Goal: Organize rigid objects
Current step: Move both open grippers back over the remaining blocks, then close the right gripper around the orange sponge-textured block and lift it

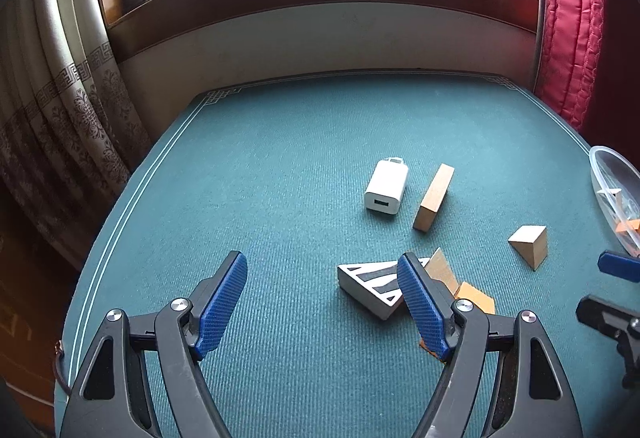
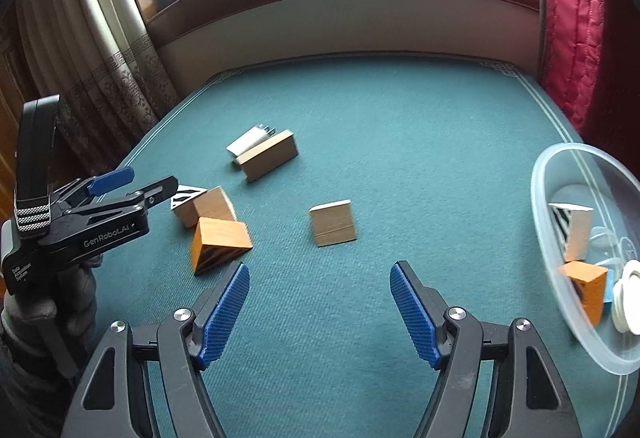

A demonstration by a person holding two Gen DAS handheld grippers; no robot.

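On the green table cloth (image 1: 260, 166), my left gripper (image 1: 322, 262) stands open and holds nothing. A white block with black stripes (image 1: 374, 286) lies just past its right finger. A plain wooden block (image 1: 442, 270) and an orange block (image 1: 476, 298) lie partly hidden behind that finger. Farther off lie a white charger (image 1: 386, 188), a long wooden block (image 1: 434, 196) and a wooden wedge (image 1: 530, 240). My right gripper (image 2: 319, 270) is open and empty, with the wooden wedge (image 2: 332, 224) a short way beyond its tips. The orange block (image 2: 218, 242) lies to its left.
A clear plastic bowl (image 2: 538, 198) sits at the table's right edge. It holds a striped block (image 2: 572, 230), an orange block (image 2: 586, 286) and a white round piece (image 2: 628, 298). A gloved hand (image 2: 72, 298) holds the left gripper (image 2: 148, 180). The wall and window sill run behind the table.
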